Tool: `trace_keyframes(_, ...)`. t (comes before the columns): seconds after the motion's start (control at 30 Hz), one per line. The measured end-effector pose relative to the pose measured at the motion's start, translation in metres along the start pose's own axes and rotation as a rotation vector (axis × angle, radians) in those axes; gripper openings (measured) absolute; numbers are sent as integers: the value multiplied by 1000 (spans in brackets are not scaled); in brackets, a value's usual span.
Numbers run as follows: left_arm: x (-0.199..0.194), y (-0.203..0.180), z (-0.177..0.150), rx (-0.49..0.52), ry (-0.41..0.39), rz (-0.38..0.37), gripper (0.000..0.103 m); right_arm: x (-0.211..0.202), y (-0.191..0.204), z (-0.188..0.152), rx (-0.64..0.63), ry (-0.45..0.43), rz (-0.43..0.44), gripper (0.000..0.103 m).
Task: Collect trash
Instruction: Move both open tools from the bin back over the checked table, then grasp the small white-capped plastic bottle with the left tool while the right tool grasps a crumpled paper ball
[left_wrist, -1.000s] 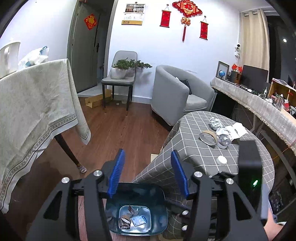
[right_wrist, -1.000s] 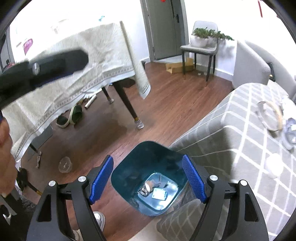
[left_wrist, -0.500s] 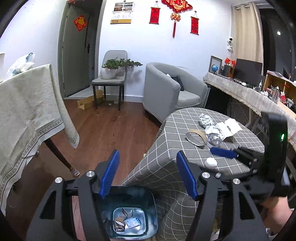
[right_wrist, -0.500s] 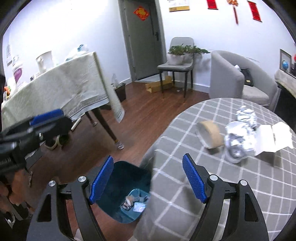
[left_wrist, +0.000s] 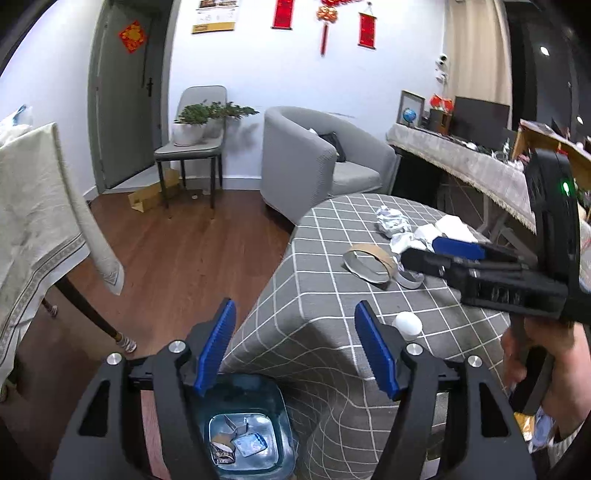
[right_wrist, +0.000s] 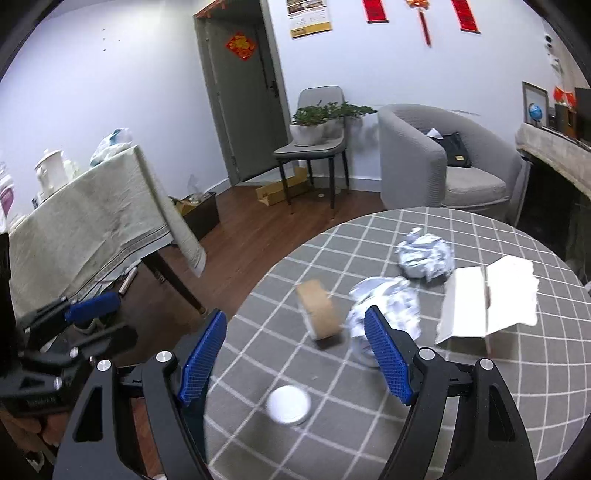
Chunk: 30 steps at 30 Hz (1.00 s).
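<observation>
Where tablecloth edge (left_wrist: 295, 332) drops, bin (left_wrist: 284, 406) sits below.

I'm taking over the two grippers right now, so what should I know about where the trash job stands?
Left gripper: jaws have just been opening, nothing between them, above the blue bin.
Right gripper: open, empty, over the checked table.
Done: a few scraps already lie in the bin, on the floor beside the table.
Left on the table: white cap, cardboard tape ring, two foil wads, opened white box.
The cap lies nearest the right gripper.
</observation>
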<state>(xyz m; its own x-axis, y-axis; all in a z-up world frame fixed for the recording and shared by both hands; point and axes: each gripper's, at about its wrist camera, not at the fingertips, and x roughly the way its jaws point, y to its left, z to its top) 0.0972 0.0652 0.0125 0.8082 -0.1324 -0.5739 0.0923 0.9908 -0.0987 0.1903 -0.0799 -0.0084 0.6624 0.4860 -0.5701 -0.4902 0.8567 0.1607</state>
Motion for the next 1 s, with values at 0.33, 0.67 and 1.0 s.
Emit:
trace_keyframes(0.33,26,-25,0,74,48,-135,75,17,-32,7,45,35,-78,78)
trace_keyframes(0.67,40,-58,-9,158,98,-229,75,28,-44,0,101,98,-93,62)
trace_keyframes(1.0,54,-75,-13,179,115,-247,70,35,-52,-3,137,114,-117,49)
